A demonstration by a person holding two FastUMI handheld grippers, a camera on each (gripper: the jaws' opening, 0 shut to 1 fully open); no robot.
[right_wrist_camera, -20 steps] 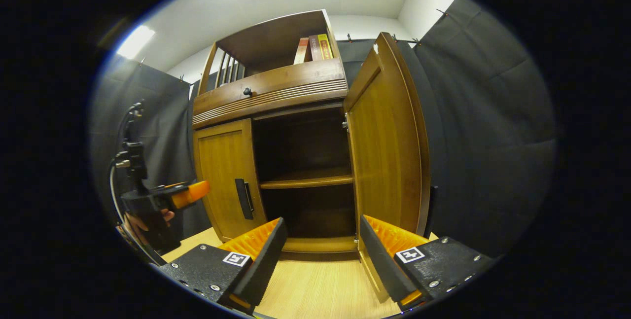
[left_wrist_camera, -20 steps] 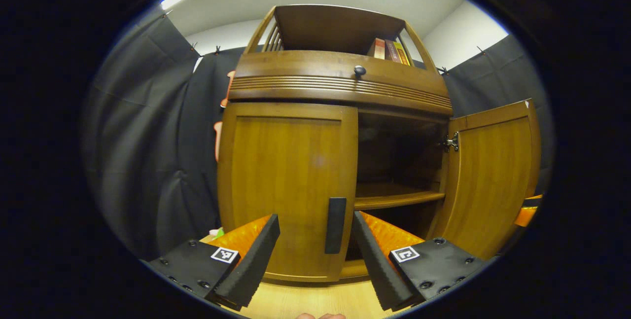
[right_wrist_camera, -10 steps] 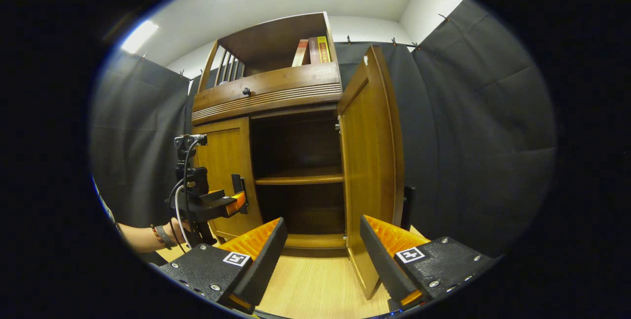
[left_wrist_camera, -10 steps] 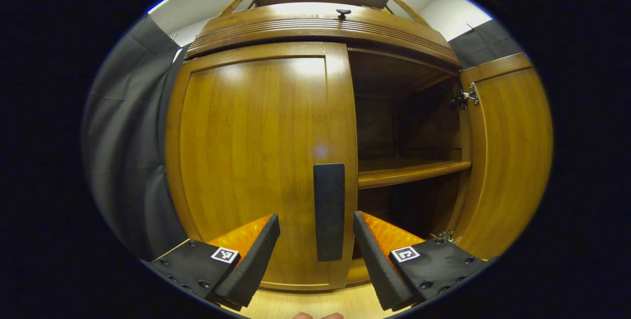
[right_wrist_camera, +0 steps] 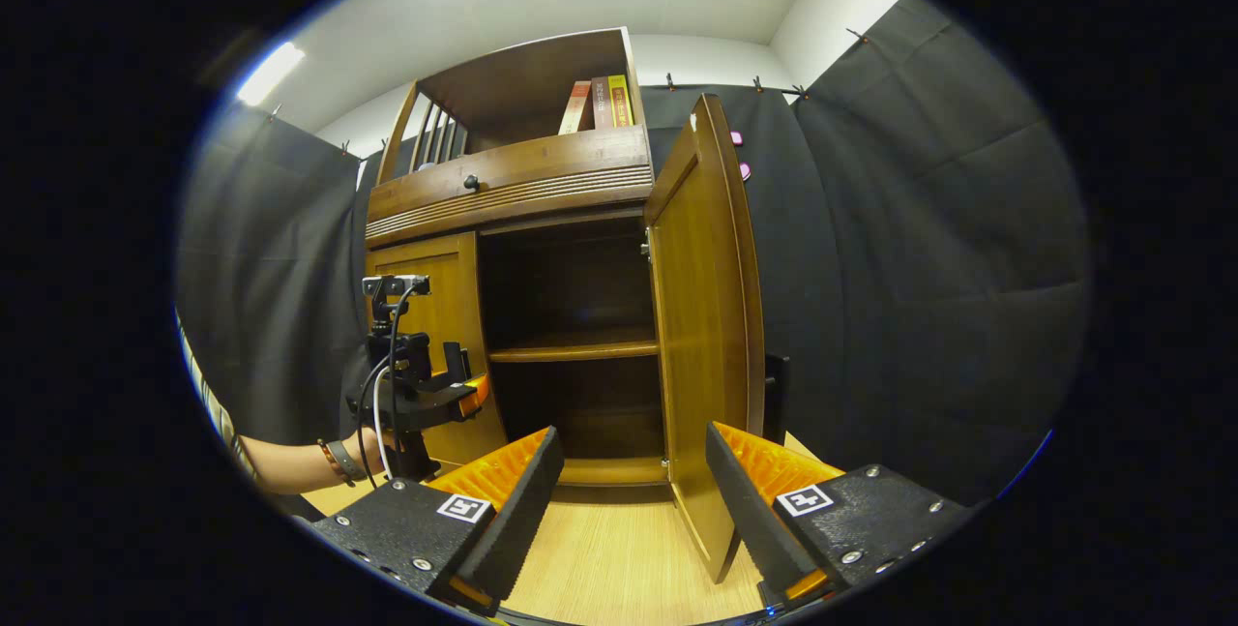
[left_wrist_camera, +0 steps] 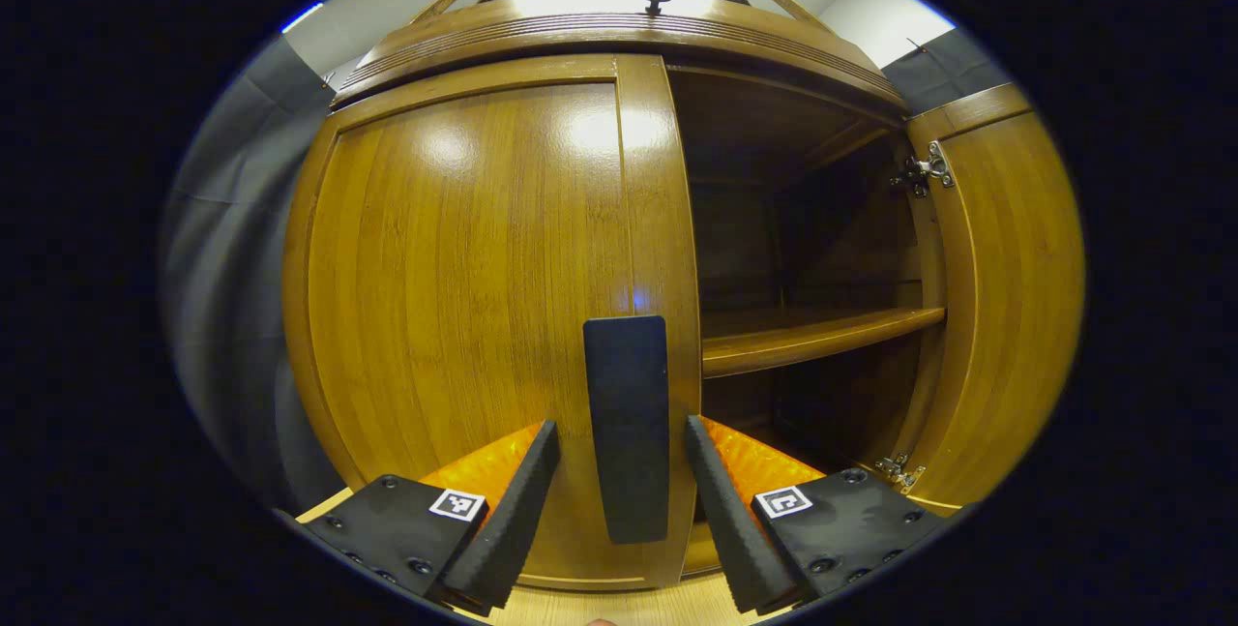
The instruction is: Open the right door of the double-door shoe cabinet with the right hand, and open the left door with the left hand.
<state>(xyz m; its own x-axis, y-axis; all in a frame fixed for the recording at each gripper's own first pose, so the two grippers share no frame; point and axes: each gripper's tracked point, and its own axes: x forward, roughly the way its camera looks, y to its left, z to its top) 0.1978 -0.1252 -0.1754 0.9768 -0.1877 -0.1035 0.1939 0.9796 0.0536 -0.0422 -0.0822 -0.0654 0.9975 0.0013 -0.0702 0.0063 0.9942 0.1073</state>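
Since R door stood swung out, right gripper hung back, fingers spread, empty; left gripper, fingers apart, straddled L door handle to pull, not clamped.

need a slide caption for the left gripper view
Open left tool straddling the closed left door's handle; right door open.

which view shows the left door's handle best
The left gripper view: the left door's handle stands large and face-on, between the open fingers of the left gripper. In the right gripper view the handle is small, far off and partly hidden behind the left gripper.
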